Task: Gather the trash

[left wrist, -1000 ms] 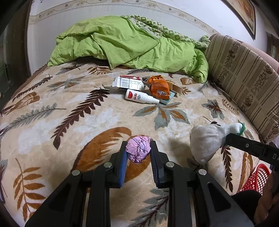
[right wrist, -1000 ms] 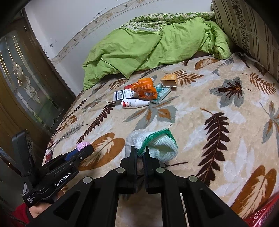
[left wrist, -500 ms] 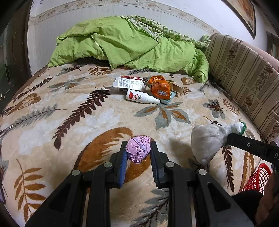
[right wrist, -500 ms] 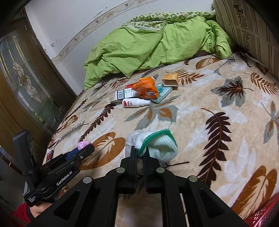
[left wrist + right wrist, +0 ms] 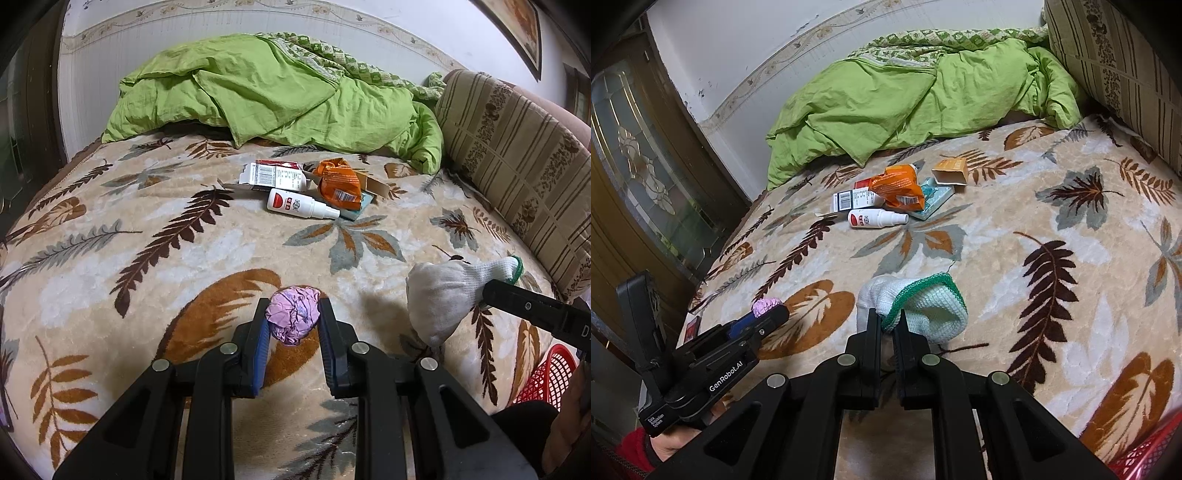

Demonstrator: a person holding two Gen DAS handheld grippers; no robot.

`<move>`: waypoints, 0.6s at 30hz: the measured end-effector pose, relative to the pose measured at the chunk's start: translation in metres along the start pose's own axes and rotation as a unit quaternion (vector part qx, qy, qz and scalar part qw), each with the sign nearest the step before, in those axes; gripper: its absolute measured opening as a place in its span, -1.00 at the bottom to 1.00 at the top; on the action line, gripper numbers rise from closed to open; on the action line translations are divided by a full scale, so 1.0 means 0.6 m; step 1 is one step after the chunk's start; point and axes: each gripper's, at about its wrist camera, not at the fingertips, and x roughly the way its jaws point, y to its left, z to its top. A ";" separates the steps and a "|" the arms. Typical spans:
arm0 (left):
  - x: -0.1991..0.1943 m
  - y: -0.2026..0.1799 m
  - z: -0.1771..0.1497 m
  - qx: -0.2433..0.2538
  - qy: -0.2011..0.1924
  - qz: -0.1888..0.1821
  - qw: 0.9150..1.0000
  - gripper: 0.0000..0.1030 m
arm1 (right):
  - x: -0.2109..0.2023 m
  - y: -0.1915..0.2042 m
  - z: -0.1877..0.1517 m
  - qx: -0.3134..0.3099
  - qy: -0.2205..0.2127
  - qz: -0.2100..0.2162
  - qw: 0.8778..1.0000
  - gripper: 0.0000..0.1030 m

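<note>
My left gripper (image 5: 293, 310) is shut on a crumpled pink paper ball (image 5: 293, 317), held just above the leaf-patterned blanket (image 5: 184, 266). The same ball (image 5: 766, 307) shows at the left gripper's tip in the right wrist view. My right gripper (image 5: 886, 319) is shut on the green-trimmed cuff of a white knitted glove (image 5: 923, 306), which hangs from it as a bundle (image 5: 439, 299). Further back on the bed lie a white spray bottle (image 5: 301, 205), an orange wrapper (image 5: 338, 182), a barcode box (image 5: 271, 177), a teal packet (image 5: 932, 197) and a small orange carton (image 5: 951, 170).
A crumpled green quilt (image 5: 266, 96) fills the far end of the bed. A striped cushion (image 5: 517, 162) lines the right side. A red mesh basket (image 5: 546, 376) sits low at the right, off the bed. A glazed wooden door (image 5: 639, 177) stands at left.
</note>
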 end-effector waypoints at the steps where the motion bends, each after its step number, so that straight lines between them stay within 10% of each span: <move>1: 0.001 0.002 0.000 0.000 0.000 -0.001 1.000 -0.54 | 0.000 0.001 0.000 -0.001 0.001 -0.005 1.000 -0.87; 18: 0.001 -0.004 -0.001 0.006 -0.002 0.001 1.000 -0.54 | 0.010 0.042 -0.004 -0.062 0.001 -0.101 0.993 -0.87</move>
